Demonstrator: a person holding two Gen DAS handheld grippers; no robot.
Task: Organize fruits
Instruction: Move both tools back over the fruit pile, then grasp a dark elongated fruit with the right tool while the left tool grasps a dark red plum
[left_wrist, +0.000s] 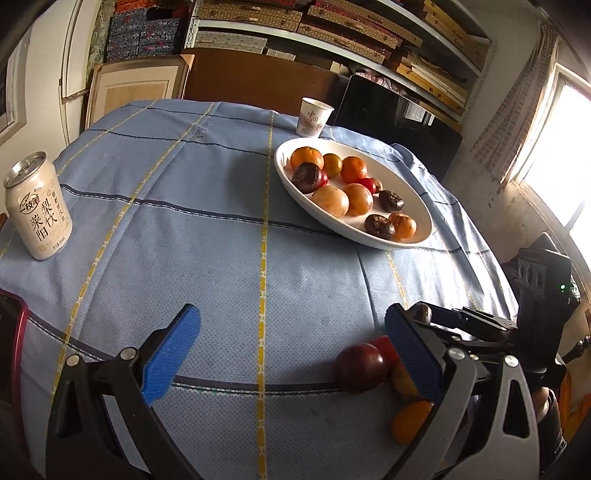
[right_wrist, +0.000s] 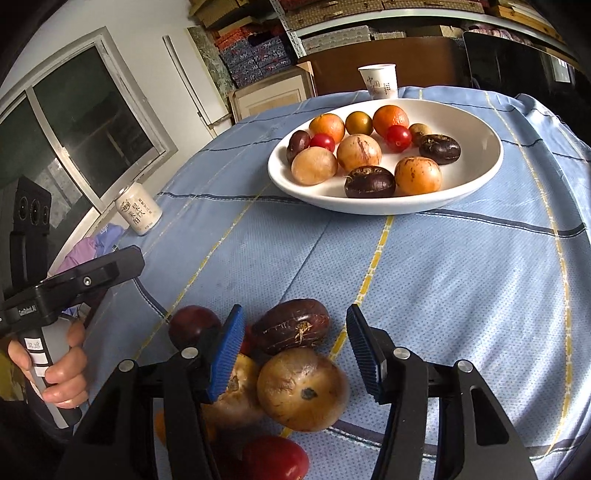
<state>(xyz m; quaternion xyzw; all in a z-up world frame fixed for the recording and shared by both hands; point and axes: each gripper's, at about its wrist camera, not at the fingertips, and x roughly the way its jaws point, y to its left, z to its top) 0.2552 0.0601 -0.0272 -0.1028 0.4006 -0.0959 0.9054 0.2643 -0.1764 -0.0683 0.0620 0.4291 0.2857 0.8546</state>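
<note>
Although most of the fruit already lies in the white bowl (right_wrist: 476, 184) on the far right of the blue cloth (right_wrist: 461, 280), a small heap waits at the near edge, so I judge the job well over half done. In that heap a tan fruit (right_wrist: 301, 387) sits nearest, with a dark purple fruit (right_wrist: 293, 326) just behind it, its long axis running left to right, the far end tipped slightly up. The right gripper (right_wrist: 295, 354) hangs over them, jaws partly open, astride both, pads touching nothing. The left gripper (left_wrist: 291, 354) stands wide and empty, a red-purple fruit (left_wrist: 360, 367) just beside its right pad.
</note>
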